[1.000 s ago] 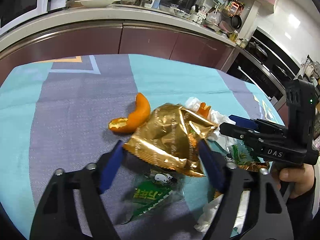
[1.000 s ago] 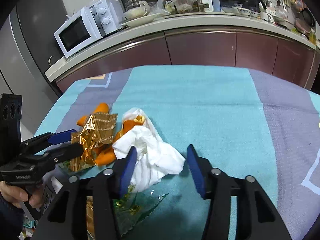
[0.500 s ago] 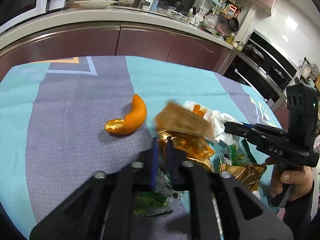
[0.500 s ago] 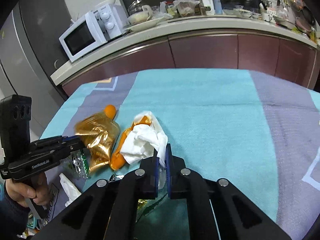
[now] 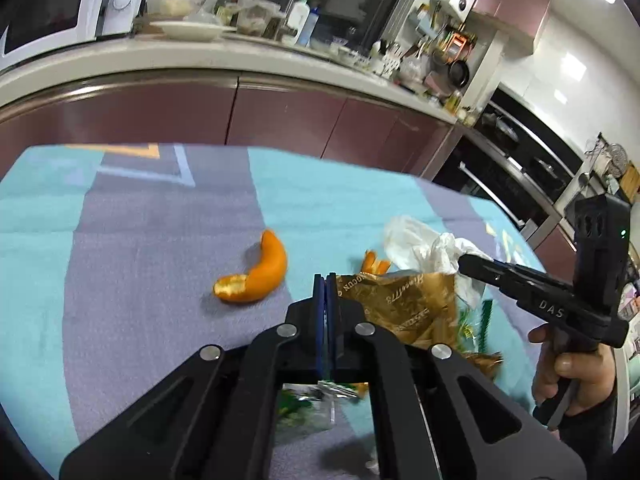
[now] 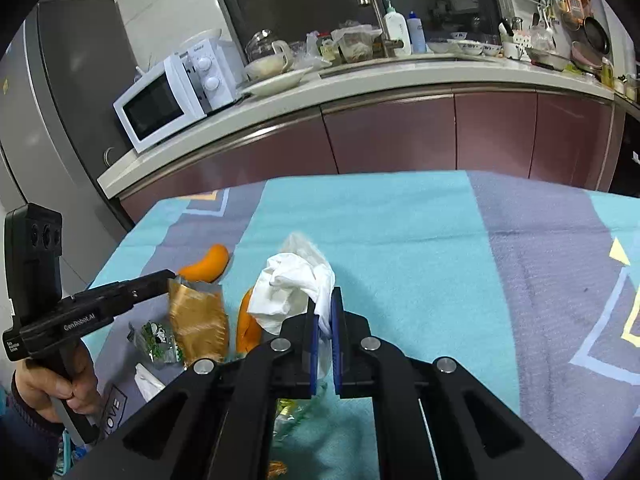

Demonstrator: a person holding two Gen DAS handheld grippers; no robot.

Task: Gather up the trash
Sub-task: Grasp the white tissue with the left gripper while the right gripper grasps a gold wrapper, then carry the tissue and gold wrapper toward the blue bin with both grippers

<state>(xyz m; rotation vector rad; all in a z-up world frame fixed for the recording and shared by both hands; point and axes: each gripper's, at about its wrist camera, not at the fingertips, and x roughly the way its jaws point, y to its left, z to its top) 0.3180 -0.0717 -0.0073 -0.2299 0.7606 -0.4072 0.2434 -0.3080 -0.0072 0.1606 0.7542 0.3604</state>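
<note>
My left gripper (image 5: 325, 280) is shut on the edge of a gold foil wrapper (image 5: 404, 308) and holds it lifted above the table; the wrapper also shows in the right wrist view (image 6: 198, 320). My right gripper (image 6: 325, 300) is shut on a crumpled white tissue (image 6: 294, 288), raised off the cloth; the tissue also shows in the left wrist view (image 5: 424, 246). A curved orange peel (image 5: 256, 276) lies on the tablecloth to the left. A smaller peel piece (image 5: 374, 262) lies beside the tissue. A green snack wrapper (image 6: 158, 340) lies under the gold one.
The table has a teal and grey cloth (image 5: 140, 240). More peel (image 6: 246, 326) and a white scrap (image 6: 146, 380) lie near the front edge. A kitchen counter (image 6: 360, 76) with a microwave (image 6: 176, 96) runs behind the table.
Both grippers went from open to shut. The left one took the gold wrapper and lifted it; the right one took the white tissue and raised it.
</note>
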